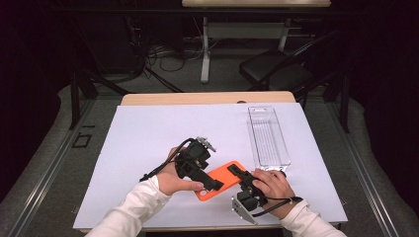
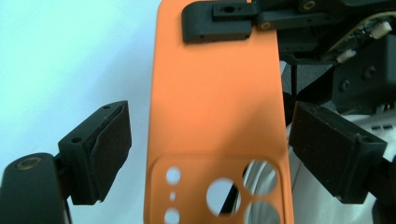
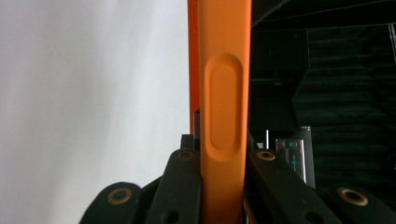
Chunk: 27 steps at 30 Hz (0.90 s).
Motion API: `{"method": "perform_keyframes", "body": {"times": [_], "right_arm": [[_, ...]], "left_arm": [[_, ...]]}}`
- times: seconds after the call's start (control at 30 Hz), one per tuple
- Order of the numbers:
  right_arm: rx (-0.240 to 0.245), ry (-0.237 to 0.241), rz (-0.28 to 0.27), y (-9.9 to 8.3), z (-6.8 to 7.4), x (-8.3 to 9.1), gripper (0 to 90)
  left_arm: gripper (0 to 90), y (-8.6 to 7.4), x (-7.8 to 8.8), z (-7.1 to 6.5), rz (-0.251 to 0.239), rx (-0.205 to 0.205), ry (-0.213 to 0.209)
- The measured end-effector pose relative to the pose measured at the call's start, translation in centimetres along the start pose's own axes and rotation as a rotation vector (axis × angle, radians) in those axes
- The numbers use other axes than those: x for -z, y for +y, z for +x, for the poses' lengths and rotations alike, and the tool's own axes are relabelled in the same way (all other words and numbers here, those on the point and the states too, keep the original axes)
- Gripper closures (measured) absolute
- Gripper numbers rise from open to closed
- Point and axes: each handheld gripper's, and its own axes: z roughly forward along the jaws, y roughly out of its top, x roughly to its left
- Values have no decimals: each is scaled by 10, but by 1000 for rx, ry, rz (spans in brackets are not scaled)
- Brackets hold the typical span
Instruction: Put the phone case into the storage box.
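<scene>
Centrally, at the lower middle of the high view, the right claw (image 1: 240, 174) pinches one end of an orange phone case (image 1: 221, 180); in the right gripper view its two jaws press against both faces of the case (image 3: 224, 116), which runs edge-on up the middle of the frame with an oval button bump on its side. The left claw (image 1: 211, 184) meets the case from the lower left of the high view. In the left gripper view this left claw (image 2: 209, 151) is spread, one black pad (image 2: 105, 149) standing apart from the case's left edge and the other just beside its right edge, so the case (image 2: 217, 107) lies between them ungripped. Round camera cut-outs pierce the case at the bottom of that frame, and the right claw's jaw (image 2: 217, 21) clamps its far end at the top. A hand (image 1: 173, 180) in a white sleeve holds the left gripper; another hand (image 1: 272, 185) holds the right. The case sits low over a white sheet (image 1: 148, 143) covering the surface. A clear plastic tray (image 1: 268, 136) lies on the sheet at the right of centre, near the right hand.
</scene>
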Motion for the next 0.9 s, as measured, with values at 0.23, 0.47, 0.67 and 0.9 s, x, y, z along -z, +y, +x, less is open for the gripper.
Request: {"method": "perform_keyframes", "body": {"times": [0.23,0.47,0.67,0.9], "right_arm": [[-20,19,20,-4,1,1,866],[-49,57,37,-8,-1,-2,867],[-94,77,32,-9,0,-3,867],[-163,84,27,-12,-3,-4,867]], "left_arm": [[145,-8,9,9,-46,13,26],[154,-12,16,21,-104,36,54],[163,-19,19,33,-165,88,76],[163,-26,24,42,-200,120,117]]}}
